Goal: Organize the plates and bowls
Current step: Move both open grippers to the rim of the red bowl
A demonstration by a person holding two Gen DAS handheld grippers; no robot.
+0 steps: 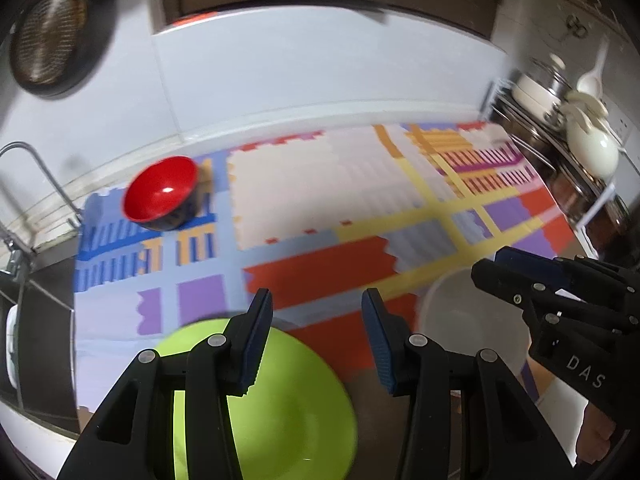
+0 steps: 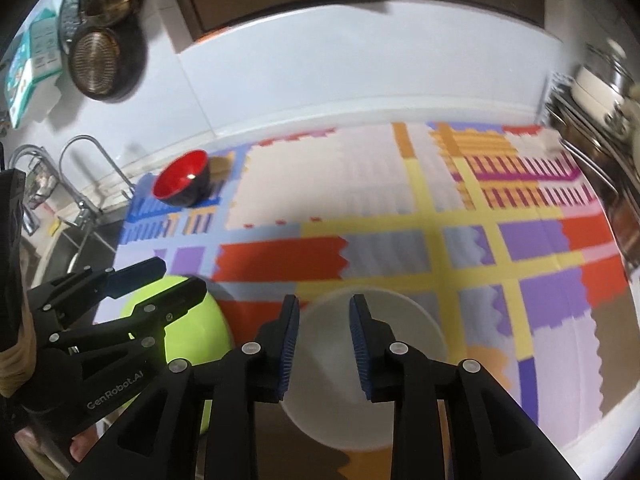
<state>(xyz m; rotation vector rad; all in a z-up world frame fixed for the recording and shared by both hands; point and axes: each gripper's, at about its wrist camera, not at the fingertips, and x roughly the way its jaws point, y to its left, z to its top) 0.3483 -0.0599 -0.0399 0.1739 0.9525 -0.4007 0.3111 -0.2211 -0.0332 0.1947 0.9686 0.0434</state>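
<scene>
On the counter, near front edge: two dishes side by side w/ a gripper above each.
Green plate (image 1: 288, 400): lime green, round, shallow w/ wide flat rim, glossy; lies flat at front-left of the patterned mat (image 1: 328, 184), partly off the mat's front edge. Also seen in right wrist view (image 2: 200, 332).
White bowl (image 2: 372, 364): plain off-white, round, deep, smooth inside, nothing in it; sits upright just right of the green plate, on the mat's front part. In left wrist view it shows blurred (image 1: 460, 320).
Red bowl (image 1: 162, 192): glossy red inside, dark outside, tilted toward the cams; far-left corner of the mat, near the faucet (image 2: 92, 168), well apart from the other two. Right wrist view (image 2: 182, 178).
Left gripper (image 1: 316, 344): fingers wide apart, holding nothing; hangs over the green plate's right part. Seen from the side in right wrist view (image 2: 176, 276).
Right gripper (image 2: 324, 348): fingers parted by a moderate gap, nothing betw. them; hangs over the white bowl, contact w/ rim can't be told. Seen from the side in left wrist view (image 1: 496, 264).
Mat: blocks of red, purple, yellow, blue, white.
Far right: dish rack (image 1: 560, 136) w/ pots and white ware.
Wall, upper left: round strainer (image 2: 96, 62) hanging.
</scene>
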